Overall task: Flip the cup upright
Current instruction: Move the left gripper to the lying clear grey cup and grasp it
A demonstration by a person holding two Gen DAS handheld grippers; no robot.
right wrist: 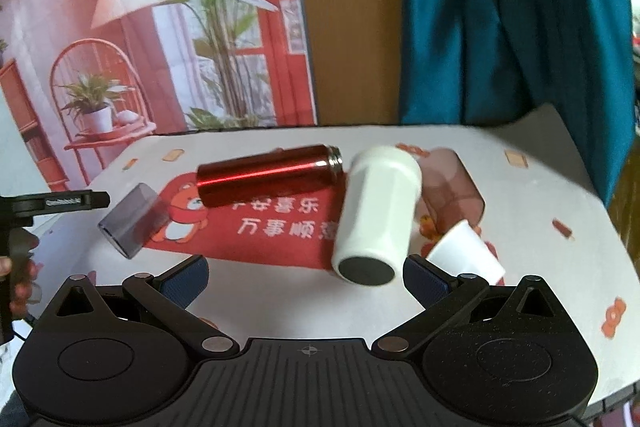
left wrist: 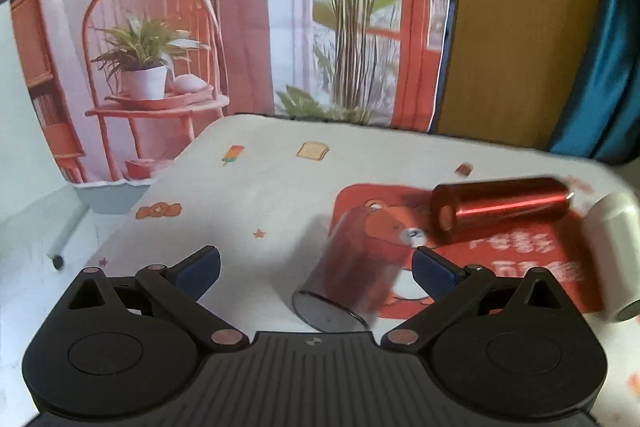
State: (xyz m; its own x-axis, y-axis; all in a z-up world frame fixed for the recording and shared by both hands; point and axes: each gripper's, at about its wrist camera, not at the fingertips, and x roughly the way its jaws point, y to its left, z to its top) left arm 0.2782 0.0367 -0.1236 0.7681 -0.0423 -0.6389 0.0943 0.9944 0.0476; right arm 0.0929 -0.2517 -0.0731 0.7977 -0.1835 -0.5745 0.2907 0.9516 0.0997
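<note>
Several cups lie on their sides on a white patterned table. A clear dark-tinted cup (left wrist: 352, 273) (right wrist: 134, 223) lies between the fingers of my open left gripper (left wrist: 316, 269), its mouth towards the camera. A red metal bottle (left wrist: 500, 209) (right wrist: 268, 173) lies across a red mat (right wrist: 256, 227). A white bottle (right wrist: 378, 211) (left wrist: 612, 255) lies just ahead of my open right gripper (right wrist: 306, 273), its dark base towards me. A small white cup (right wrist: 466, 253) and a pink-tinted clear cup (right wrist: 452, 183) lie to its right.
The table (left wrist: 248, 195) ends at a printed backdrop (left wrist: 240, 27) with plants and a chair, a wooden panel (left wrist: 520, 27) and a blue curtain (right wrist: 512, 15). The left gripper's side (right wrist: 56, 205) and the hand holding it show at the right wrist view's left edge.
</note>
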